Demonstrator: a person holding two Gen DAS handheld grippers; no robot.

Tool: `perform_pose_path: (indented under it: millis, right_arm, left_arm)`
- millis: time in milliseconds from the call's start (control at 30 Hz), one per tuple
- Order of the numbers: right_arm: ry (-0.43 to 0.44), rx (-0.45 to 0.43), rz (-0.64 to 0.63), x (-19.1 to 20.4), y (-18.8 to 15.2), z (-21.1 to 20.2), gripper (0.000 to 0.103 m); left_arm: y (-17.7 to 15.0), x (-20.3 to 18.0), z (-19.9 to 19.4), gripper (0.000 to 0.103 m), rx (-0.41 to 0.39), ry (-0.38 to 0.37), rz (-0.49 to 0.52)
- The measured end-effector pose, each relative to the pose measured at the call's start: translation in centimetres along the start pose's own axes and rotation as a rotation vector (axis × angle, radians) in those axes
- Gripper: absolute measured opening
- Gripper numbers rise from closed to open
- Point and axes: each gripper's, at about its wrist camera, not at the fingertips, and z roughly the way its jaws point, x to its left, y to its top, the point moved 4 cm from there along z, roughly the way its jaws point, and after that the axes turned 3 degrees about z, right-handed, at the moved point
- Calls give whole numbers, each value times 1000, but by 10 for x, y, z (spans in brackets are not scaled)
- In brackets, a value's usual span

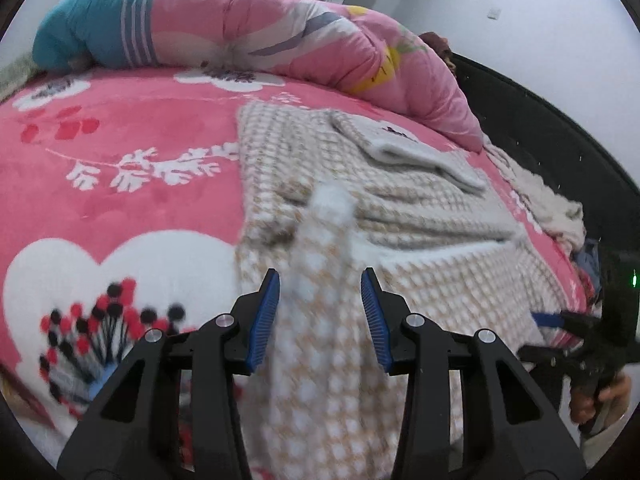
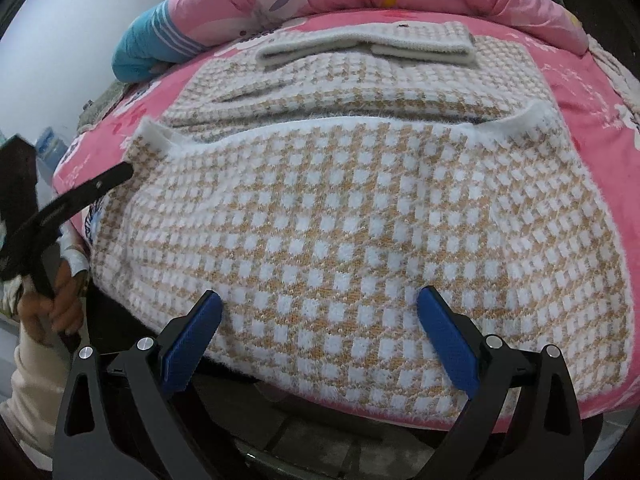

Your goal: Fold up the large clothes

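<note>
Checked sweater point(image 2: 340, 220), tan and white, lay spread on the pink floral bedspread point(image 1: 120, 184), its lower hem hanging just over the near edge of the bed and its white ribbed collar toward twelve o'clock. Two white cuffs point(image 2: 152, 132) lay turned in across the chest, one at ten o'clock, one at two. Left gripper point(image 1: 320, 312) stood at narrow spread, a raised fold of the sweater point(image 1: 320, 248) between its blue pads; motion blur hid whether the pads pressed the knit or merely flanked it. Right gripper point(image 2: 320, 336) stood wide, jaws straddling the hem region, pads apart from the cloth as far as could be seen. Open bedspread lay clear from seven to eleven o'clock of the sweater in the left wrist view. A rolled pink quilt point(image 1: 280, 32) with a teal end bounded the far side at twelve. A heap of pale clothes point(image 1: 552, 208) crowded the edge at three, against a dark headboard point(image 1: 540, 128). The person's hands showed only partly at the frame margins, each cut off by the lens rim. The floor below the bed edge was dim and indistinct.
</note>
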Motion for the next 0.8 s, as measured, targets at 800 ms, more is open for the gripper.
perform_pose_path:
  millis: [800]
  right_arm:
    - [47, -154, 124, -29, 7, -36, 96]
  left_arm:
    - [-12, -42, 32, 46, 153, 200, 151]
